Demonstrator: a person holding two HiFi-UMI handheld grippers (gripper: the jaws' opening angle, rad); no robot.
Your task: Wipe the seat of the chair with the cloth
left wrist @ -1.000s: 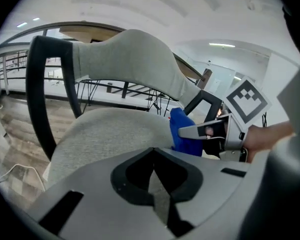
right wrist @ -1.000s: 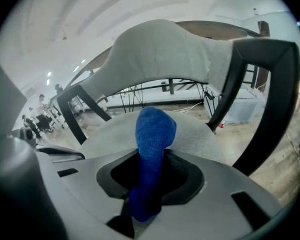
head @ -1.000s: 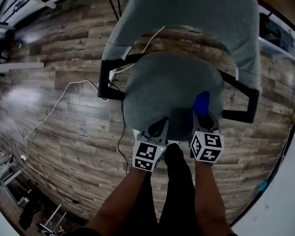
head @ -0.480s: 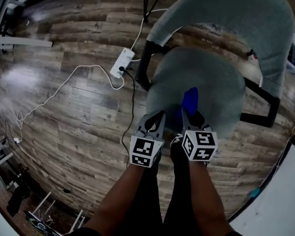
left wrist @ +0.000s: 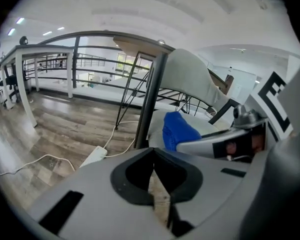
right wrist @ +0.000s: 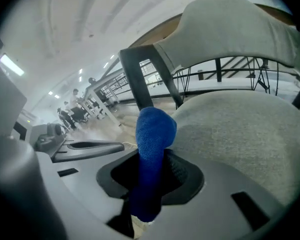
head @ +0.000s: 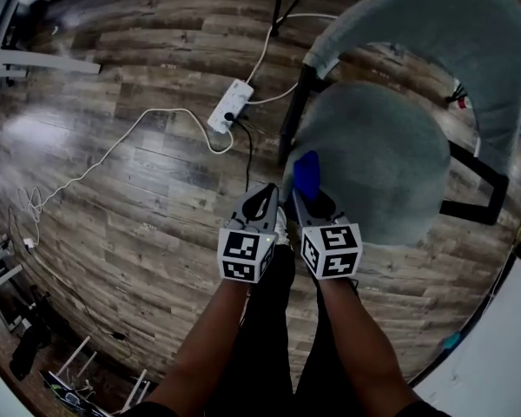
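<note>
- Underfoot, the wood-plank floor (head: pixel 113 198) fills most of the head view. The gripper views show a bright, open room with dark railings beyond.
- Next, the chair (head: pixel 434 24) stands to the person's right front, its grey padded back curving over the far side on a black frame.
- Its seat (head: pixel 373 163) is a round grey fabric cushion, and it looks soft enough to drag on a cloth.
- Both grippers are held low and side by side at the seat's near-left edge, probably the end of a wiping stroke.
- Of the two, the right gripper (head: pixel 311 200) has its jaws clamped on the blue cloth (head: pixel 306 172). A wad stands out past the tips, so fabric rather than plastic meets the cushion.
- That cloth sits at the seat's left rim. Whether it presses on the fabric, I cannot tell.
- Beside it, the left gripper (head: pixel 265 200) is idle over the floor, its jaws together on nothing.
- Smallest, a white power strip (head: pixel 228 105) and its cable (head: pixel 113 159) lie on the floor, well apart from the grippers.
</note>
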